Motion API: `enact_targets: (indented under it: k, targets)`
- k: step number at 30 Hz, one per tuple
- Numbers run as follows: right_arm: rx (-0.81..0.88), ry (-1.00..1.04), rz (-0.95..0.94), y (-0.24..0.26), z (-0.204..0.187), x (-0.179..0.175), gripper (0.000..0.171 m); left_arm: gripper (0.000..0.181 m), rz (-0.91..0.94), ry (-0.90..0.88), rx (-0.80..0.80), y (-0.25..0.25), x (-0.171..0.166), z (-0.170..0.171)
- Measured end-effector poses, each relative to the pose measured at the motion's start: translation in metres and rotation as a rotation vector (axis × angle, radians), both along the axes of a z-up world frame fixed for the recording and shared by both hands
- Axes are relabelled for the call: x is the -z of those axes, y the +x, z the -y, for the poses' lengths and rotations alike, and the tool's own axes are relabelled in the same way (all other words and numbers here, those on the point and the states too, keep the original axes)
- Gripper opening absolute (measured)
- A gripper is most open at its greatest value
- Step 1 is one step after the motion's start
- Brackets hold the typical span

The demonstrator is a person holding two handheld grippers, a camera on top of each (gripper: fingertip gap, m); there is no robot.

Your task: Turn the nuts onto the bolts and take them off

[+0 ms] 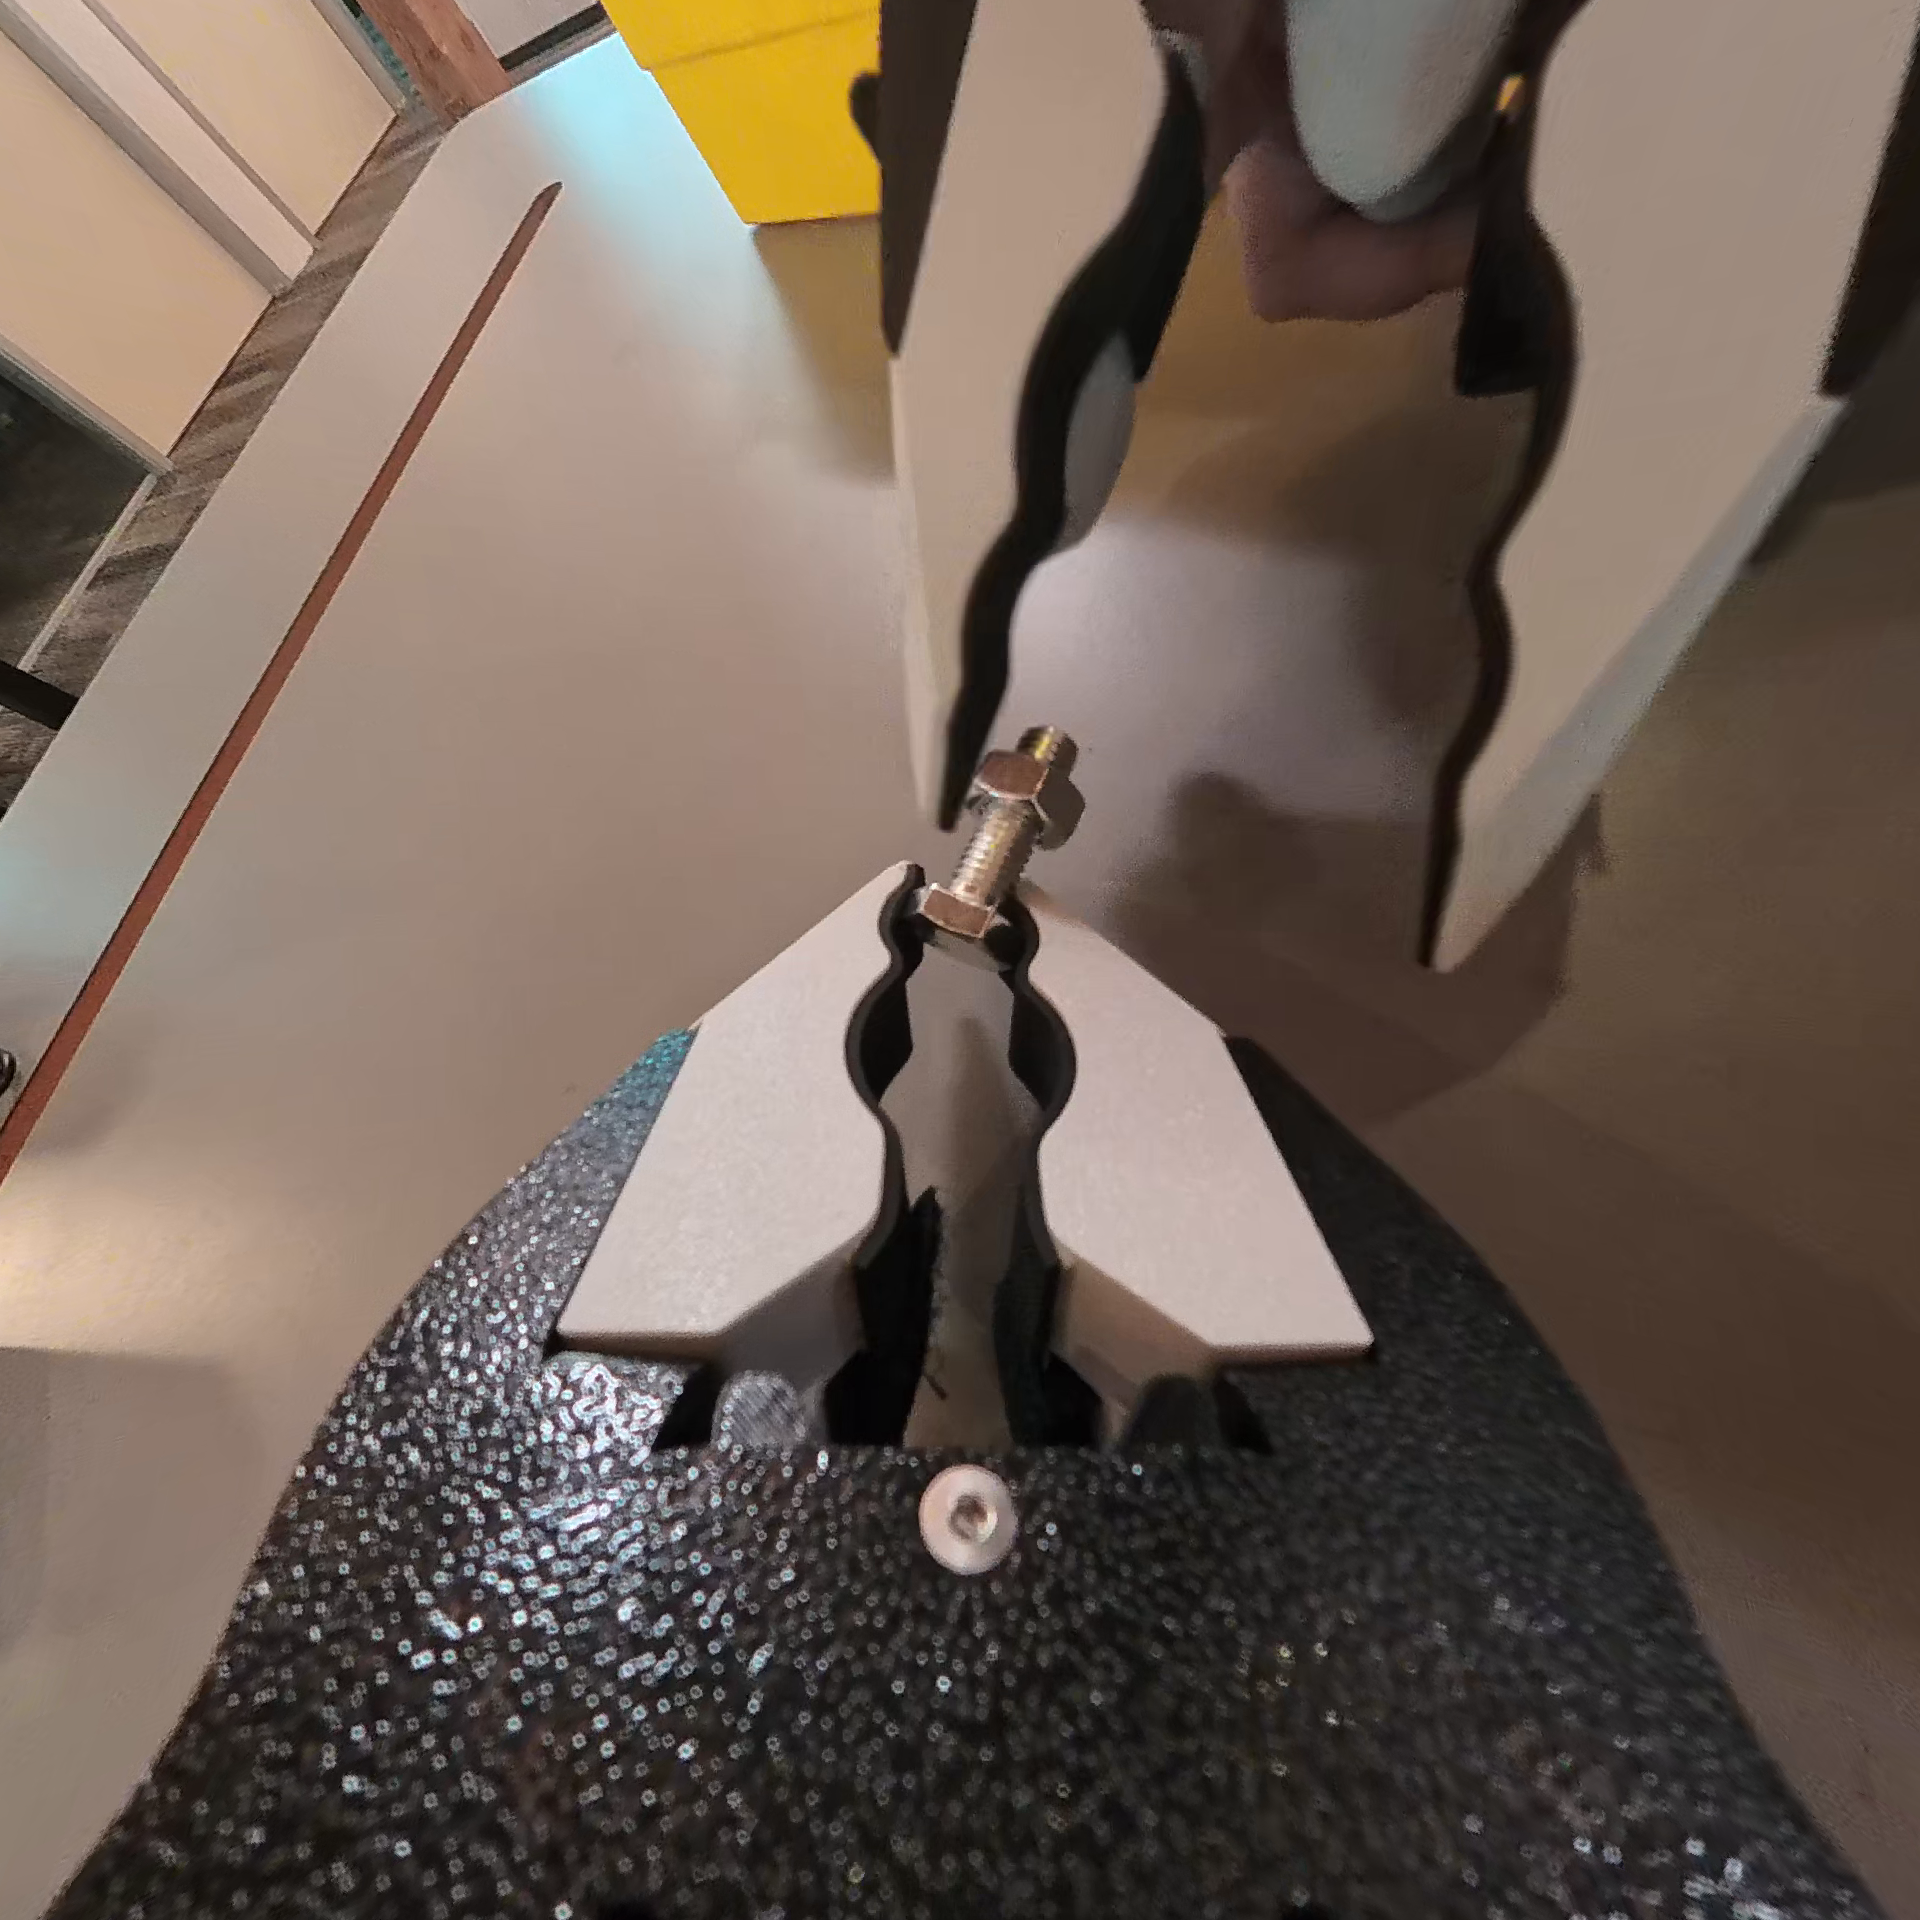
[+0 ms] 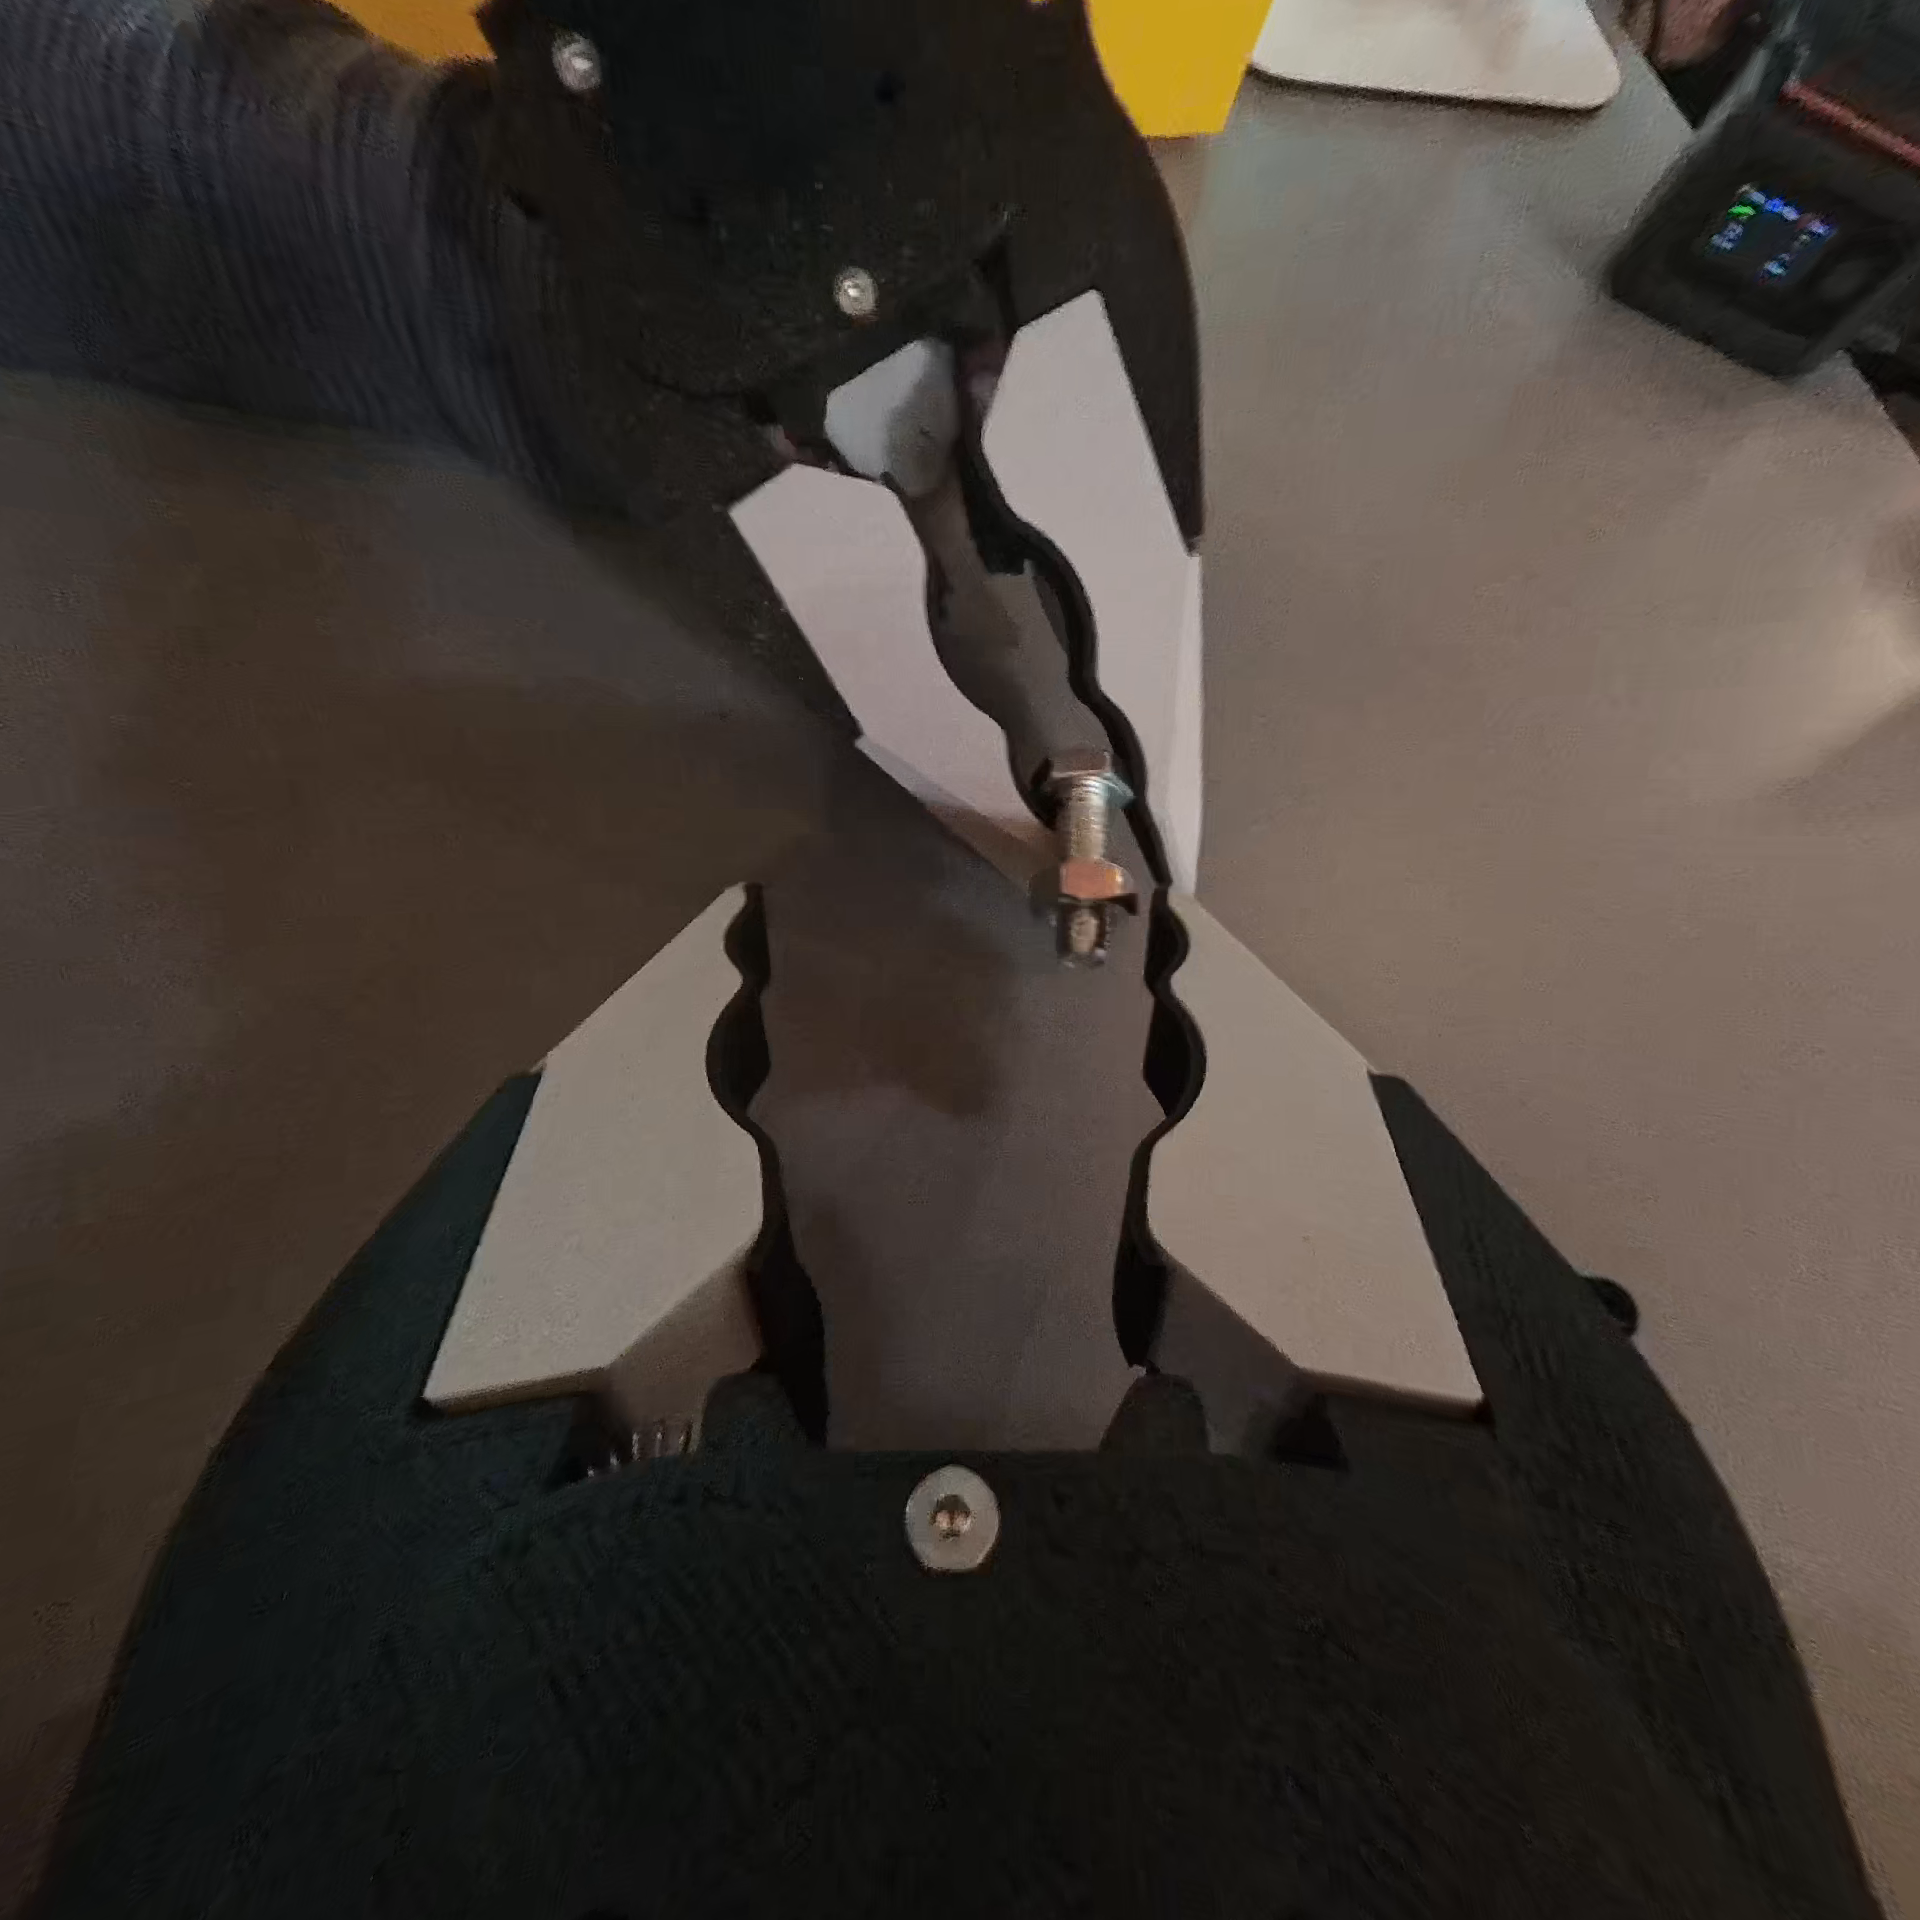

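A silver bolt (image 1: 997, 847) is held by its hex head in my left gripper (image 1: 961, 906), which is shut on it just above the table. A hex nut (image 1: 1023, 792) sits on the thread near the free end, with a short stub of thread beyond it. My right gripper (image 1: 1195, 883) comes in from the top, open, with one fingertip beside the nut and the other well apart. In the right wrist view the right gripper (image 2: 956, 902) is open and the nut (image 2: 1086, 883) lies close to its right finger. The left gripper (image 2: 1091, 821) there holds the bolt (image 2: 1081, 826).
A grey table (image 1: 623, 623) lies under both grippers, with its edge (image 1: 281, 582) to the left. A yellow box (image 1: 790, 114) stands at the back. A black device with a small lit screen (image 2: 1766, 239) sits at the far right. A dark sleeve (image 2: 208, 229) is at the upper left.
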State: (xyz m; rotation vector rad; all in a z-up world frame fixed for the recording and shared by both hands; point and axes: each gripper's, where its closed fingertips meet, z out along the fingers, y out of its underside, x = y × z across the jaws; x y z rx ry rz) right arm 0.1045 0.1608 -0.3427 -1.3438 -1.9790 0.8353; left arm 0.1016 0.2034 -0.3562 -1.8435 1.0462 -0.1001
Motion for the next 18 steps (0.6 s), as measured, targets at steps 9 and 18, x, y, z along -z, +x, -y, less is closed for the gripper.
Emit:
enact_targets:
  k: [9,18]
  targets:
    - [0.024,-0.002,-0.031,0.005,-0.007,-0.008,0.070,0.012,0.002,-0.002,-0.003,0.000,0.000,0.000]
    - [-0.113,-0.023,-0.235,-0.004,0.023,-0.039,0.063,0.012,0.005,-0.007,-0.004,0.000,0.000,0.000]
